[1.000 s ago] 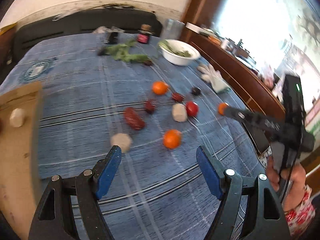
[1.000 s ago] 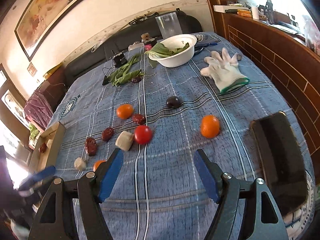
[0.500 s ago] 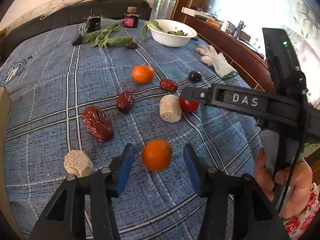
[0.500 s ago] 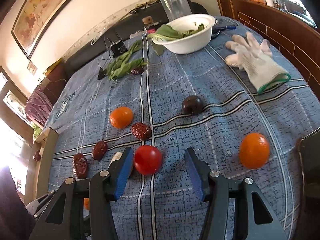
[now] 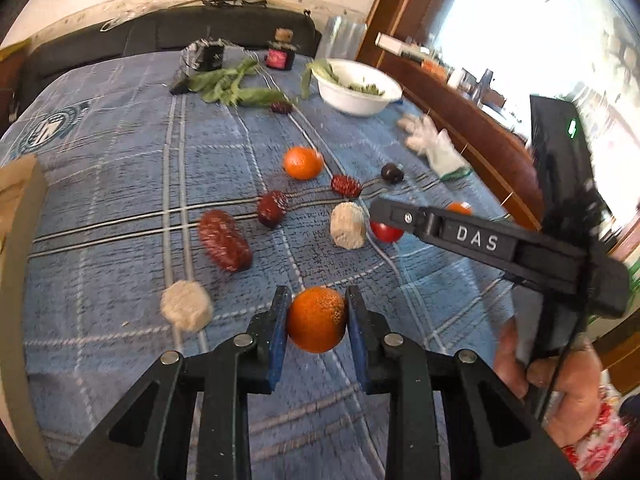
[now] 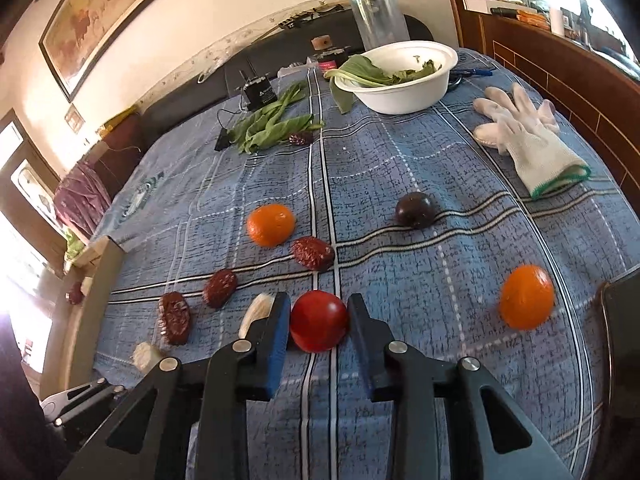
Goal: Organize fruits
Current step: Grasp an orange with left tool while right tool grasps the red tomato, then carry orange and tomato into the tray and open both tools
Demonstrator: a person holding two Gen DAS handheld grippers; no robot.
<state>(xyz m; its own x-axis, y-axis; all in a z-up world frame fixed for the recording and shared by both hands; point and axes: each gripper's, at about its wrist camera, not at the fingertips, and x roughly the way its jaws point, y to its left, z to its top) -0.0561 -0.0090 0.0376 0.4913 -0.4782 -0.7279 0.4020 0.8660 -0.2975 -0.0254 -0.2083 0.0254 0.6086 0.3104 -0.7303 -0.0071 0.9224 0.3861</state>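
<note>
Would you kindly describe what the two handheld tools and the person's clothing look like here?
The left tool and the right tool are alike: black plastic frames with triangular cut-outs, silver pivot bolts and blue pads inside the fingers. Seen from the left wrist, the right tool's finger bears white "DAS" lettering, a green light glows on its body, and a red floral sleeve shows.

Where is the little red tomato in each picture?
Left wrist view: the tomato lies right of middle, partly hidden behind the right gripper's black finger, beside a pale round piece.
Right wrist view: the tomato sits low in the middle, squeezed between the right gripper pads.
Shared landmark: the white bowl of greens at the far end of the blue cloth.
</note>
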